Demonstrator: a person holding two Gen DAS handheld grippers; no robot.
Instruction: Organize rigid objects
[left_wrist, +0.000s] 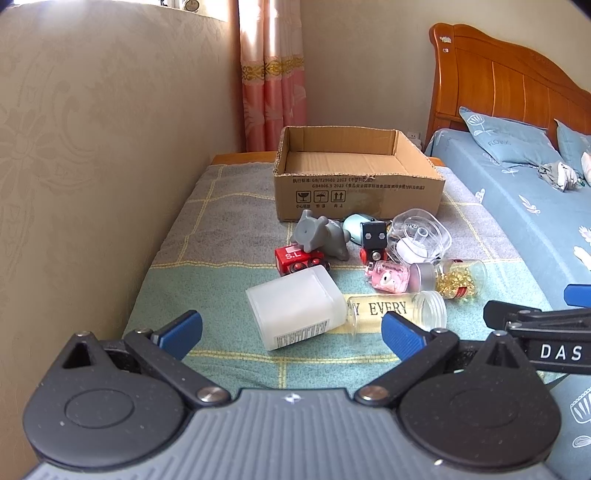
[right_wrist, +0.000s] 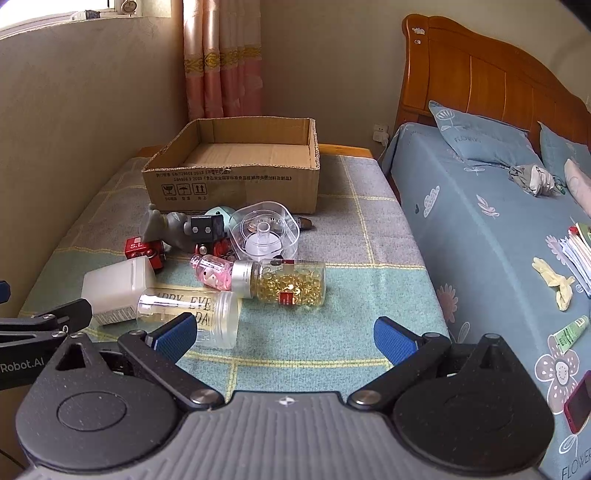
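Note:
An empty cardboard box (left_wrist: 358, 177) (right_wrist: 236, 173) stands at the far end of a blanket-covered table. In front of it lies a heap: a grey elephant toy (left_wrist: 321, 236), a red toy car (left_wrist: 301, 260), a clear round container (left_wrist: 421, 236) (right_wrist: 264, 230), a pink bottle (left_wrist: 389, 277) (right_wrist: 212, 271), a jar of yellow capsules (left_wrist: 458, 280) (right_wrist: 291, 282), a white plastic bottle (left_wrist: 295, 312) (right_wrist: 116, 288) and a clear lettered jar (left_wrist: 397, 308) (right_wrist: 192, 314). My left gripper (left_wrist: 291, 334) hangs open just short of the white bottle. My right gripper (right_wrist: 284, 338) is open, beside the lettered jar.
A wall runs along the table's left side. A bed with blue bedding (right_wrist: 498, 229) and a wooden headboard (left_wrist: 509, 81) lies on the right. On it lie papers (right_wrist: 578, 251), a glove (right_wrist: 554, 282), a green tube (right_wrist: 570, 328) and a red phone (right_wrist: 578, 402).

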